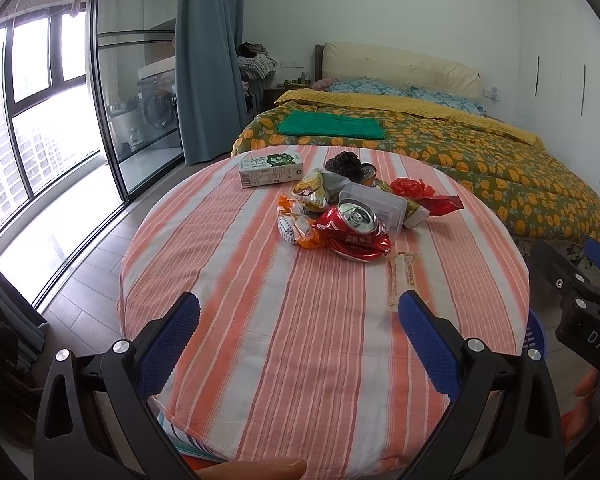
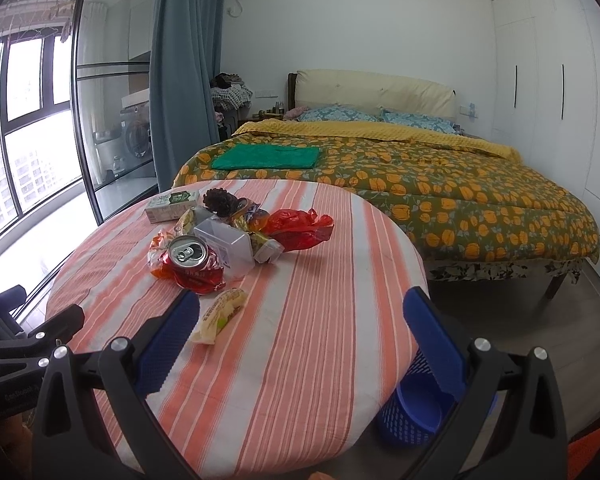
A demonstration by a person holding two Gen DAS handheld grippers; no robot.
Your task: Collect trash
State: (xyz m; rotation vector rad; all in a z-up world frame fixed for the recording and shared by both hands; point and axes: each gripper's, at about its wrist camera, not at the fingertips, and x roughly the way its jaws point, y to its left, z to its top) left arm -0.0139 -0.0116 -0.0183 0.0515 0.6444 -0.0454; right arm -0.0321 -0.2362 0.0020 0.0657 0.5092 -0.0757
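Remaining uncollected on striped round counter (image 1: 260,360): crushed red can (image 2: 188,258), wrappers, carton; blue mesh bin (image 2: 411,412) apparently empty; left hand-held gripper (image 1: 300,320) and right hand-held gripper (image 2: 301,318) wide, unladen.

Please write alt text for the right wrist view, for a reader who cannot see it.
The open right gripper hovers over a round table with a striped cloth, where trash is piled: a crushed red can, a clear plastic box, wrappers and a milk carton. A blue basket stands on the floor beside the table, a bed behind.
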